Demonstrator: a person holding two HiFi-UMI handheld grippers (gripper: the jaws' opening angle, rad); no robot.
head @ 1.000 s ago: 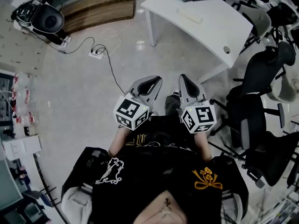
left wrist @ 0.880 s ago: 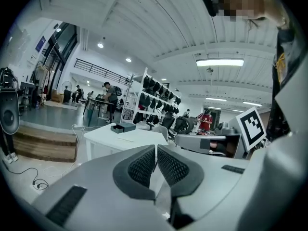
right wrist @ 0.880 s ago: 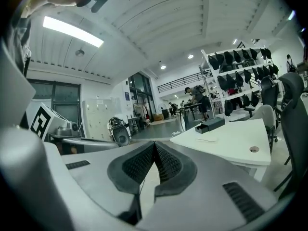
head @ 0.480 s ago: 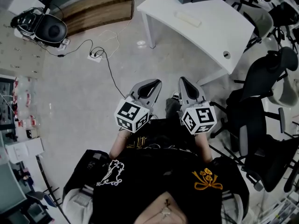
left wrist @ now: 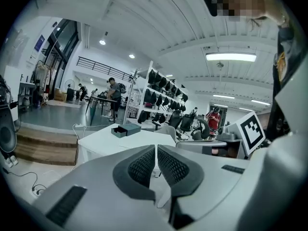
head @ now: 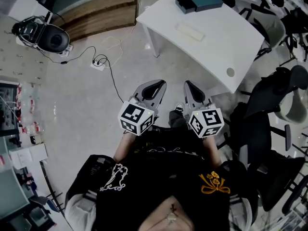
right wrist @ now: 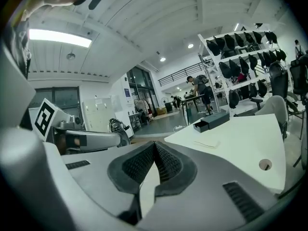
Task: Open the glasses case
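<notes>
No legible words or numbers, coded square markers on left tongs (head: 158, 84), right tongs (head: 188, 85)

A white table (head: 216, 42) stands on a pale speckled floor (head: 77, 109), with black office chairs (head: 255, 124) crowded just beside it. A black cable (head: 114, 83) trails from a power strip (head: 98, 61) near a wooden step (head: 103, 8). Beyond, a person (left wrist: 114, 91) stands by a rack (left wrist: 161, 85) hung with dark gear.

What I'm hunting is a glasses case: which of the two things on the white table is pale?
The flat slab nearer the person on the white table; the other, a dark box by the far edge, is taller.
</notes>
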